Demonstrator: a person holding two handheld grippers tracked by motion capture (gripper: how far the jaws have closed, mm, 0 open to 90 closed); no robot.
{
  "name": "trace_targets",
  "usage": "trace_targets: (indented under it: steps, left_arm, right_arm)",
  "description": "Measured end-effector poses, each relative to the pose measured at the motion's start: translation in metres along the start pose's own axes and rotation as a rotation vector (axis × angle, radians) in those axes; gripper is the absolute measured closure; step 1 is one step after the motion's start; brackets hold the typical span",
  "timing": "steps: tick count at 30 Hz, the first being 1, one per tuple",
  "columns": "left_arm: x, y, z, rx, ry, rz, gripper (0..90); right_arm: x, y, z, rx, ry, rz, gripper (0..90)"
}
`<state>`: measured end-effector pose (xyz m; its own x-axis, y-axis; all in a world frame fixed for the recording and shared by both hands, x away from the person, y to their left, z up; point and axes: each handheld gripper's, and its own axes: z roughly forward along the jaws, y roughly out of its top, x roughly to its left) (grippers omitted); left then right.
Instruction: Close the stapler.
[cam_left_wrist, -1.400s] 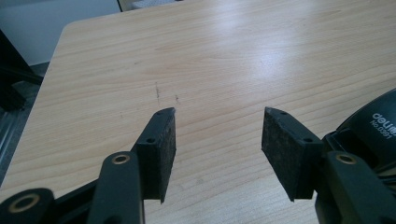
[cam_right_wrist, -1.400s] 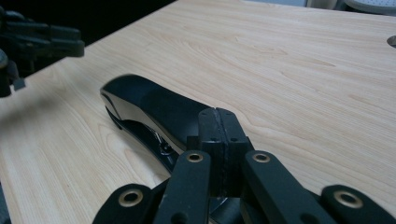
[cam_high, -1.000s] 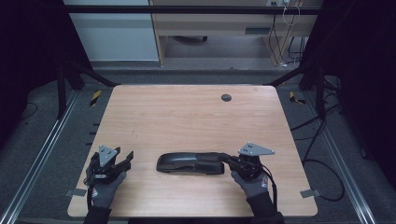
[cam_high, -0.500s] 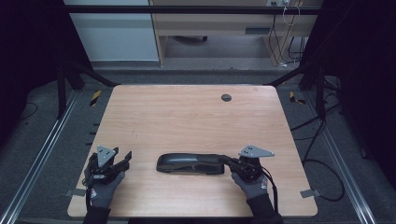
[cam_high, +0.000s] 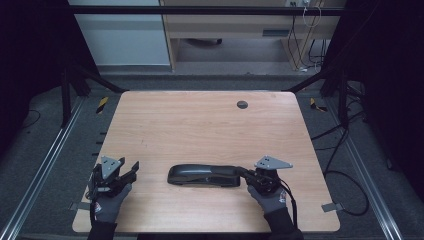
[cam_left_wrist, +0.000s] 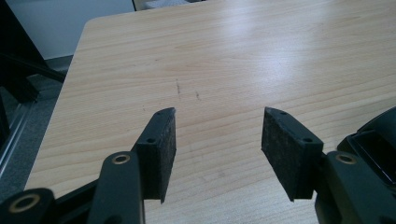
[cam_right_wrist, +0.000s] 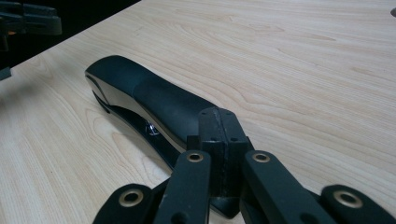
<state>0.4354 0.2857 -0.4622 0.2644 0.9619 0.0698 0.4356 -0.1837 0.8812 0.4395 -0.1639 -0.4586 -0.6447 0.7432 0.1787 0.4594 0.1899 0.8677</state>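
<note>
The right gripper (cam_right_wrist: 219, 135) has its jaws pressed together, and their tips lie against the near end of a long black plastic stapler (cam_right_wrist: 154, 102); whether a thin part of it is pinched between them I cannot tell. In the high view the right gripper (cam_high: 248, 174) meets the right end of the stapler (cam_high: 202, 175), which lies flat on the light wooden desk (cam_high: 200, 125), stretched left to right near the near edge, a little right of centre. A gloved hand (cam_high: 267, 196) holds this gripper, and a grey three-cornered plate sits on top.

The left gripper (cam_left_wrist: 217, 135) has its jaws spread wide over bare wood, nothing between them. In the high view it (cam_high: 134, 167) sits by the near left corner of the desk, well apart from the stapler's left end, held by the other gloved hand (cam_high: 107, 202).

A small dark round grommet (cam_high: 242, 104) sits in the desk toward the far side, right of centre.
</note>
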Motion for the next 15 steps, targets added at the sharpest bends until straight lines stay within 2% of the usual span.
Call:
trace_targets:
  steps: [15]
  left_arm:
    - [-0.0006, -0.0028, 0.0033, 0.018, 0.001, -0.002, 44.4]
  right_arm:
    - [0.0007, -0.0017, -0.0002, -0.005, -0.007, -0.028, 90.0]
